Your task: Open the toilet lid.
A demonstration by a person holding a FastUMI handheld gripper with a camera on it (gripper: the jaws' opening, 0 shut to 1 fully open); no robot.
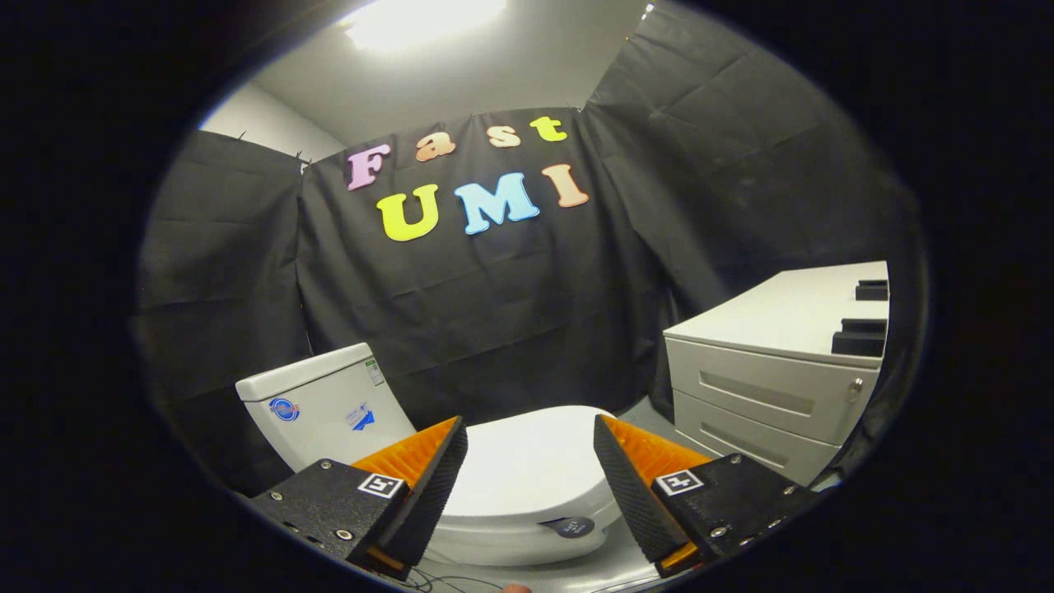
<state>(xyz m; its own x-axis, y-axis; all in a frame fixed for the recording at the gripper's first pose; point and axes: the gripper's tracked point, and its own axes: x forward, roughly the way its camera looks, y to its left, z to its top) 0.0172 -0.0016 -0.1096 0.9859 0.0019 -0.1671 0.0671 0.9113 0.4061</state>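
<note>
Black-walled booth: tongs point(531, 436) spread apart above the shut toilet lid point(527, 469).

A pale drawer cabinet point(770, 387) with 2 drawer fronts stood against the black cloth wall point(510, 313). On its top lay 2 dark blocks point(860, 336), one beyond the other. A ceiling light point(424, 21) glared overhead.

Open fingers point(531, 449) above closed lid point(527, 478); cabinet point(774, 387) right.
</note>
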